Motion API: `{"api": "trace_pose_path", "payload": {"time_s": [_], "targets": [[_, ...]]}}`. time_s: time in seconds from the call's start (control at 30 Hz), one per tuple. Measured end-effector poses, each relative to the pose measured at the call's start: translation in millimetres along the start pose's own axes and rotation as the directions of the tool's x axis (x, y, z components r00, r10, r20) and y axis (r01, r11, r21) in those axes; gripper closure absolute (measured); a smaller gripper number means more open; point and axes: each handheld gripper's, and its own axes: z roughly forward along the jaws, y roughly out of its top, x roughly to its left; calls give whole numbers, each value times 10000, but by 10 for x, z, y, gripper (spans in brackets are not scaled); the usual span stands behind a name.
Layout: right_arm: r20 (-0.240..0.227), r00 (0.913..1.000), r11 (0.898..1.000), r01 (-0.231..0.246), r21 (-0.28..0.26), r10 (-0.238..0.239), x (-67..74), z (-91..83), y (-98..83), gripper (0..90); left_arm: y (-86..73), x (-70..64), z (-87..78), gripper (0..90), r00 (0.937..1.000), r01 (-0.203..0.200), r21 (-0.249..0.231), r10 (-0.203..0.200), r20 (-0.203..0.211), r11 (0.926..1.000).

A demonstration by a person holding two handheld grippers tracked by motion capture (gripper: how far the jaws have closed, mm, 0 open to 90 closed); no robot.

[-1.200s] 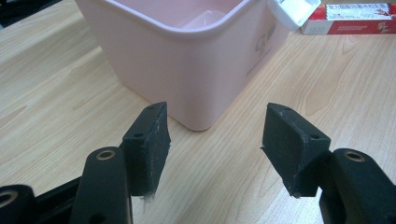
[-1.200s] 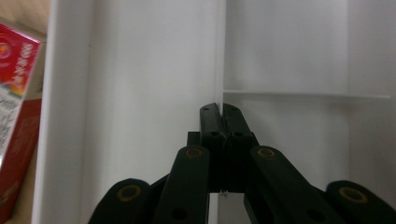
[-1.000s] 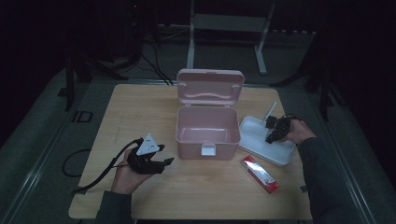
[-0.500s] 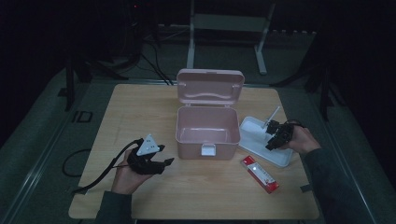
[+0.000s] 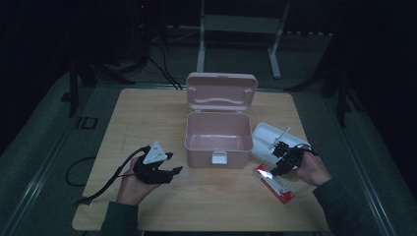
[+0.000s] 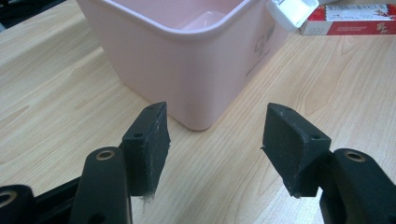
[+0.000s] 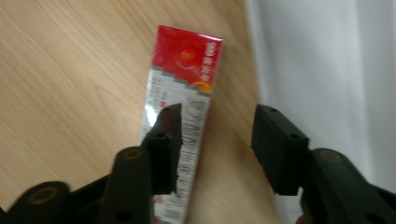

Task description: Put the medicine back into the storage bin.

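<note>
So the right gripper (image 5: pixel 276 167) is hovering over the red and white carton (image 7: pixel 180 135), something like a toothpaste box, which lies flat on the wooden table (image 5: pixel 147 113) at the near right, just beside the near edge of the white tray (image 5: pixel 263 135) and to the right of the open pink storage box (image 5: pixel 219 140). Its jaws have just been opening and stand apart now, with nothing pinched between them. In the right gripper view one jaw sits over the carton and the other over the bare strip between carton and tray, so it isn't straddling the thing yet.

My take on doing the pick well: shift sideways until both jaws bracket the carton across its narrow width, somewhere around the middle of its length so it doesn't droop. Keep the tray-side jaw clear of the tray, because that gap looks tight. Come straight down, then squeeze gently; it's thin cardboard and would crush easily.

The left gripper (image 5: pixel 160 169) rests at the near left, jaws wide apart and empty, pointed at the pink box's near corner. It could steady the box if the carton is headed in there.
</note>
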Motion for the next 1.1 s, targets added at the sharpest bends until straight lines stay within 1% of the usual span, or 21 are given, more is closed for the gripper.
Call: {"api": "trace_pose_path", "payload": {"time_s": [0.07, 0.1, 0.13, 0.2, 0.23, 0.27, 0.3, 0.33, 0.37, 0.4, 0.47, 0.5, 0.57, 0.63, 0.77, 0.97, 1.0, 1.1], "targets": [[-76, 9994, 9993, -342, -118, 341, 37, 21, -16, 499, 0, 1, 3, 403, 10000, -7, 24, 7, -12, 10000], [-61, 9993, 9993, -373, -100, 373, 52, 35, -20, 466, 0, 0, 4, 404, 10000, -17, 29, 17, -15, 10000], [-27, 9992, 9991, -404, -121, 404, 69, 47, -25, 469, -1, -1, 5, 403, 10000, -16, 24, 16, -9, 10000], [-81, 9986, 9986, -524, 34, 525, 97, 76, -35, 459, -1, 0, 4, 404, 10000, -14, 30, 14, -13, 10000], [-43, 9988, 9988, -494, 8, 494, 106, 89, -40, 460, -1, 0, 3, 403, 10000, -14, 23, 15, -17, 10000], [-142, 9988, 9989, -462, 69, 462, 116, 105, -46, 445, -1, 1, 1, 403, 10000, -11, 7, 11, -4, 10000], [-88, 9982, 9982, -587, 138, 588, 131, 121, -52, 432, -1, 0, -1, 403, 10000, -3, 0, 3, -9, 10000], [-99, 9984, 9983, -548, 182, 550, 149, 141, -60, 421, -2, 0, -2, 403, 10000, 10, 0, -10, -10, 10000], [-154, 9980, 9978, -614, 250, 618, 159, 155, -65, 407, -2, 0, -2, 403, 10000, 7, -5, -7, -12, 10000], [-86, 9979, 9977, -635, 247, 637, 176, 174, -73, 406, -2, 0, -2, 403, 10000, 8, -7, -8, -9, 10000], [-243, 9974, 9975, -682, 157, 685, 185, 174, -80, 397, -1, -1, 4, 403, 10000, -9, 27, 9, -9, 10000], [-240, 9971, 9972, -720, 201, 724, 190, 184, -82, 394, -1, -1, 5, 403, 10000, -20, 36, 20, -6, 10000], [-454, 9961, 9969, -748, 253, 759, 202, 208, -83, 388, -2, -3, 7, 403, 10000, -31, 40, 31, 12, 10000], [-401, 9973, 9972, -590, 459, 609, 228, 253, -87, 393, -2, -1, 6, 403, 10000, -23, 45, 23, -3, 10000], [-410, 9981, 9966, -439, 702, 469, 227, 307, -97, 467, -3, 1, 6, 403, 10000, -24, 44, 24, -2, 10000], [-426, 9990, 9963, -58, 855, 94, 239, 322, -90, 482, -4, -1, 10, 403, 10000, -5, 42, 5, 28, 10000], [-416, 9991, 9962, 72, 862, -36, 241, 327, -90, 482, -4, -1, 9, 403, 10000, -16, 43, 15, 24, 10000], [-485, 9987, 9957, 173, 906, -129, 241, 341, -91, 483, -3, 1, 8, 404, 10000, -17, 42, 16, 20, 10000]]}}
